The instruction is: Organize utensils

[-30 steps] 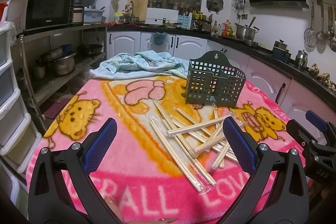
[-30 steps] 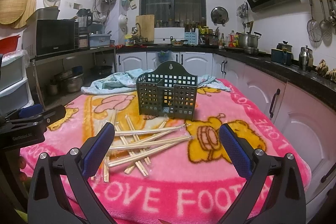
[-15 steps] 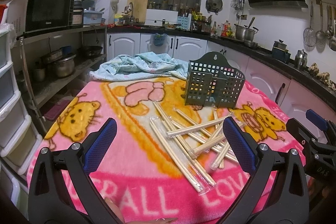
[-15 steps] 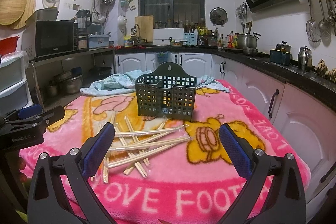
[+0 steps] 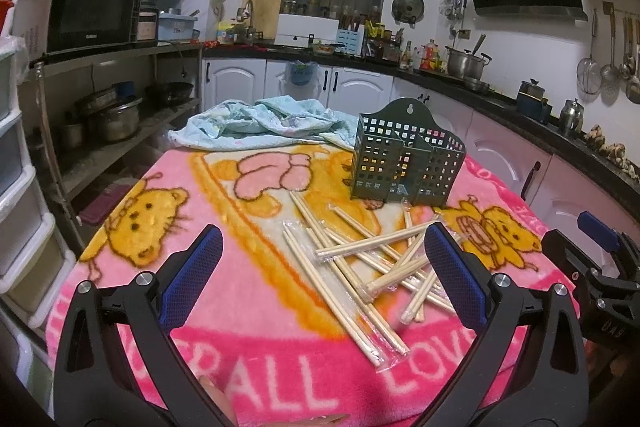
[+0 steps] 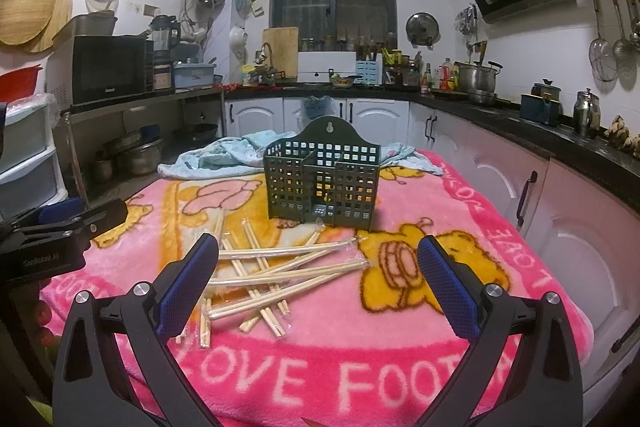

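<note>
Several wrapped wooden chopstick pairs (image 5: 360,259) (image 6: 280,275) lie crossed in a loose pile on the pink cartoon blanket (image 5: 240,307) (image 6: 360,367). Behind the pile stands a dark green perforated utensil caddy (image 5: 408,163) (image 6: 322,183), upright, with nothing visibly inside. My left gripper (image 5: 320,283) hovers open just before the pile, nothing between its blue pads. My right gripper (image 6: 318,285) is open too, to the right of the pile and above the blanket. Each gripper shows at the edge of the other's view.
A crumpled light blue cloth (image 5: 264,123) (image 6: 232,155) lies at the table's far end behind the caddy. White cabinets (image 6: 560,211) and a black counter run along the right. A metal shelf with pots (image 5: 112,115) and plastic drawers (image 5: 20,227) stand left.
Both views show the table slightly closer and lower in frame; the grippers have edged a little forward. Nothing on the blanket has moved, and both grippers remain open.
</note>
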A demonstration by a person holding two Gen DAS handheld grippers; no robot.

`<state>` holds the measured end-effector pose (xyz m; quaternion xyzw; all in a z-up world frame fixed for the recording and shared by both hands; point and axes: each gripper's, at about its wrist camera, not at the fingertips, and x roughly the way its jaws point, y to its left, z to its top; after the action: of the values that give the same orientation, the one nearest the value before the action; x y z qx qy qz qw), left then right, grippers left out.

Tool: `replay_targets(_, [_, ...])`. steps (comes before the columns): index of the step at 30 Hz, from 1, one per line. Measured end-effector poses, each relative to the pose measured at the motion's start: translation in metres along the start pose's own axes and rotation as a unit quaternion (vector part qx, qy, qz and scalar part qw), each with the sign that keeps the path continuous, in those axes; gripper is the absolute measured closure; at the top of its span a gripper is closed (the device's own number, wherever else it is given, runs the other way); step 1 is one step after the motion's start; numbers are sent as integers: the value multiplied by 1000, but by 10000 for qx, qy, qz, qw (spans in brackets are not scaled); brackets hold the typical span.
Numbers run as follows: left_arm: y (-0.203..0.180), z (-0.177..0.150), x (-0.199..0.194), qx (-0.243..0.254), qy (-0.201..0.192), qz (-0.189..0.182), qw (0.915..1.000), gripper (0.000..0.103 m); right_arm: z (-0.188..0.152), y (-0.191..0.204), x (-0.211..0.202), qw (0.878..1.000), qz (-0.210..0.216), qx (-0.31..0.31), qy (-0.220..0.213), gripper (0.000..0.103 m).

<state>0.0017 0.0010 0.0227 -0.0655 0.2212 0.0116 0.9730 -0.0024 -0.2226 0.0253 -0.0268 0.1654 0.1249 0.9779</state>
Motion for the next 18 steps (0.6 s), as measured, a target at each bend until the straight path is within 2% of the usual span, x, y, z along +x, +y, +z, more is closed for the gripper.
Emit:
replay_targets(12, [24, 2, 12, -302, 185, -21, 9994, 10, -2, 14, 21, 9972, 548, -301, 408, 6])
replay_targets(18, [43, 10, 23, -535, 285, -38, 9982, 10, 8, 14, 36, 9962, 599, -305, 550, 6])
